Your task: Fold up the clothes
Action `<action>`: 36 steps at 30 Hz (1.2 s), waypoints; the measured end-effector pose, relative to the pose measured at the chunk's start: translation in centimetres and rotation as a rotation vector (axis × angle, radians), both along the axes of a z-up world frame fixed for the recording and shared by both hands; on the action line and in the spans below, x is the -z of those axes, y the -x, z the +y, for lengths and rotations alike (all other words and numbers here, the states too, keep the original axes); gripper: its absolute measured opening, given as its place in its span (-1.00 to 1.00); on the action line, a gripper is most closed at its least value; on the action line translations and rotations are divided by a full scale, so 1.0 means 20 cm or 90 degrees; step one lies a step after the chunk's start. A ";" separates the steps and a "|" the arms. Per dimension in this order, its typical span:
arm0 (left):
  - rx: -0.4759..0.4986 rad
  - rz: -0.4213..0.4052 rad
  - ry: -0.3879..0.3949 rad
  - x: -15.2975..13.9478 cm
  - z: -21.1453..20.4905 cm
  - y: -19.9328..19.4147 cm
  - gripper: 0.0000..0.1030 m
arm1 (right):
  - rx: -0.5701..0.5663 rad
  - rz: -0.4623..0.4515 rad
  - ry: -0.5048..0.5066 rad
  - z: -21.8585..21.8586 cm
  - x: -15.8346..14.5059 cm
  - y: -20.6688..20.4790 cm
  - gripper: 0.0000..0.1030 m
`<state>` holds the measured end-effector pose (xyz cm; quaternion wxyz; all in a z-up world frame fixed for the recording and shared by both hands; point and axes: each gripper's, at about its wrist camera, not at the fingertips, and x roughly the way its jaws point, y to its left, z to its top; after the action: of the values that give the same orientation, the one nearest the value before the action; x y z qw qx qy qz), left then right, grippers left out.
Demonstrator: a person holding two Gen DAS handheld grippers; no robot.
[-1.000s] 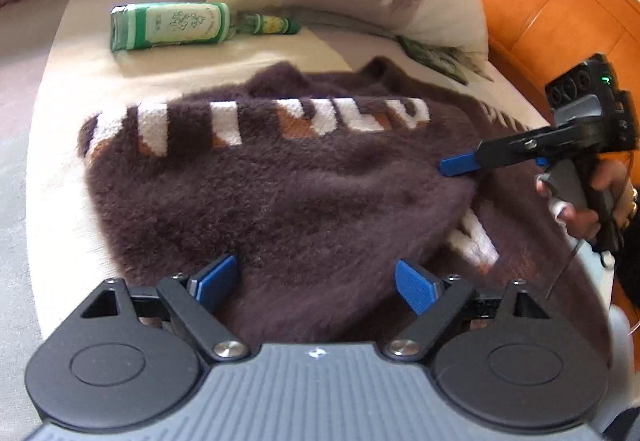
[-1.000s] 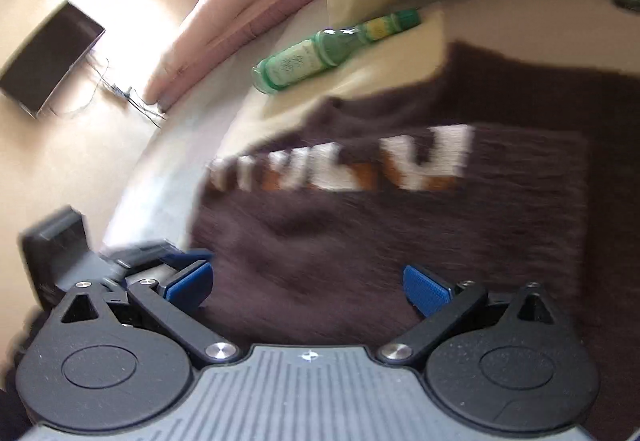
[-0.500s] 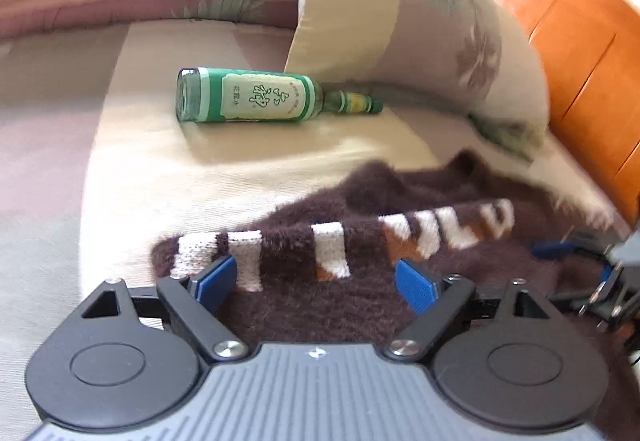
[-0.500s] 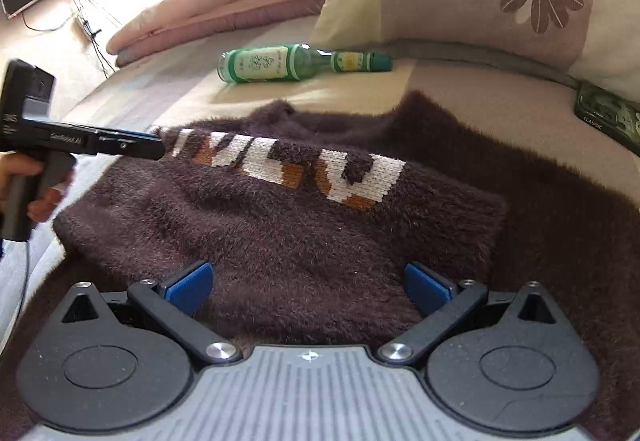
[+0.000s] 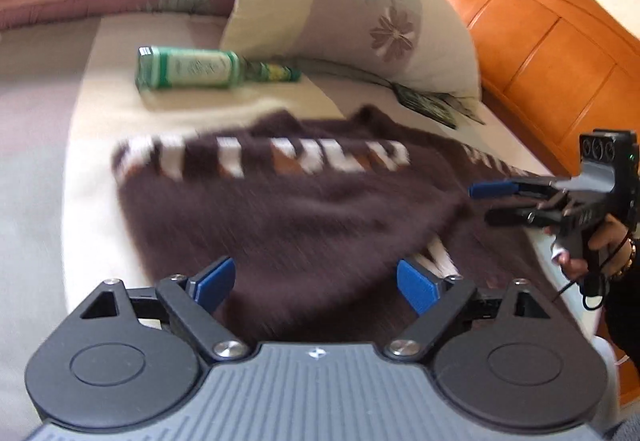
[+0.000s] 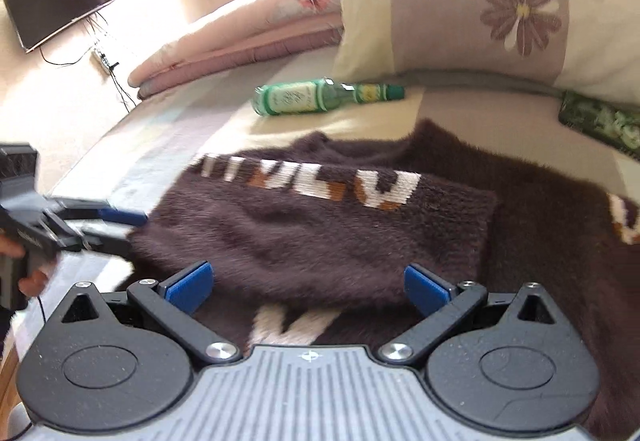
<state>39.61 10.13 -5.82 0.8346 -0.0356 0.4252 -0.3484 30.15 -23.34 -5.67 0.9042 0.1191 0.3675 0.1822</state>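
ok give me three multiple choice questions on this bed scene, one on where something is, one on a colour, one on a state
1. Where does the bottle lie?
A. on the sweater
B. on the bed beyond the sweater, by the pillow
C. on the floor

2. What colour is the sweater?
A. dark brown with white letters
B. plain grey
C. red with stripes

3. How does the left gripper stand?
A. shut on the sweater
B. shut on the bottle
C. open, holding nothing

Answers:
1 B, it lies on the bed past the sweater's far edge, beside the pillow.
2 A, brown fuzzy knit with a white lettered band.
3 C, its blue pads stand wide apart over the sweater, pinching nothing.
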 end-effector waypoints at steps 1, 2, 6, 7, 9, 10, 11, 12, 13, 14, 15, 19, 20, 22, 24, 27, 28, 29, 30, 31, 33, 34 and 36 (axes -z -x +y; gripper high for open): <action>-0.017 0.011 -0.008 0.04 0.00 0.00 0.72 | 0.002 -0.008 -0.004 0.00 -0.04 0.06 1.00; -0.033 0.023 -0.016 0.07 0.00 -0.01 0.71 | 0.004 -0.015 -0.008 0.00 -0.08 0.11 1.00; -0.070 0.047 -0.037 0.07 -0.05 -0.02 0.71 | 0.020 -0.042 0.033 -0.01 -0.23 0.39 1.00; -0.069 0.036 -0.041 0.02 -0.08 0.00 0.71 | 0.025 -0.050 0.050 -0.01 -0.26 0.46 1.00; -0.067 0.015 -0.048 -0.08 -0.13 0.06 0.71 | 0.028 -0.063 0.099 -0.01 -0.29 0.60 1.00; -0.062 -0.002 -0.055 -0.14 -0.15 0.11 0.71 | 0.029 -0.064 0.130 0.00 -0.27 0.67 1.00; -0.058 -0.017 -0.069 -0.20 -0.19 0.16 0.72 | 0.031 -0.064 0.156 0.02 -0.24 0.72 1.00; -0.055 -0.032 -0.082 -0.25 -0.22 0.21 0.73 | 0.034 -0.064 0.182 0.03 -0.22 0.78 1.00; -0.048 -0.040 -0.095 -0.29 -0.25 0.26 0.75 | 0.033 -0.055 0.199 0.04 -0.17 0.82 1.00; -0.042 -0.048 -0.107 -0.32 -0.29 0.30 0.78 | 0.028 -0.043 0.206 0.06 -0.11 0.85 1.00; -0.040 -0.054 -0.120 -0.34 -0.33 0.35 0.79 | 0.023 -0.035 0.211 0.07 -0.05 0.87 1.00; -0.029 -0.056 -0.173 -0.31 -0.45 0.51 0.79 | 0.005 0.000 0.230 0.14 0.17 0.95 1.00; -0.029 -0.054 -0.185 -0.29 -0.47 0.54 0.79 | 0.003 0.012 0.234 0.15 0.20 0.96 1.00; -0.027 -0.059 -0.207 -0.24 -0.51 0.61 0.79 | 0.000 0.029 0.239 0.17 0.26 0.95 1.00; -0.024 -0.071 -0.225 -0.20 -0.55 0.68 0.79 | 0.009 0.026 0.233 0.17 0.31 0.96 1.00; -0.018 -0.081 -0.238 -0.14 -0.60 0.76 0.79 | 0.031 0.014 0.210 0.15 0.32 0.99 1.00; -0.018 -0.084 -0.243 -0.12 -0.61 0.79 0.79 | 0.035 0.014 0.209 0.14 0.32 1.00 1.00; -0.022 -0.082 -0.241 -0.10 -0.62 0.81 0.79 | 0.038 0.015 0.210 0.15 0.32 1.00 1.00; -0.026 -0.081 -0.240 -0.09 -0.63 0.83 0.79 | 0.043 0.014 0.209 0.15 0.32 1.01 1.00; -0.030 -0.080 -0.238 -0.07 -0.63 0.85 0.79 | 0.048 0.014 0.207 0.15 0.32 1.01 1.00; -0.035 -0.075 -0.233 -0.04 -0.64 0.88 0.79 | 0.057 0.009 0.202 0.15 0.33 1.02 1.00; -0.036 -0.069 -0.230 -0.01 -0.64 0.90 0.79 | 0.059 0.006 0.202 0.15 0.34 1.02 1.00; -0.047 -0.047 -0.230 0.03 -0.64 0.92 0.79 | 0.058 0.003 0.204 0.14 0.34 1.04 1.00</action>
<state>21.19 -2.61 -6.47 0.8547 0.1125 0.4481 -0.2368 9.40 -20.44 -12.41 0.9182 -0.0097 0.3878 0.0796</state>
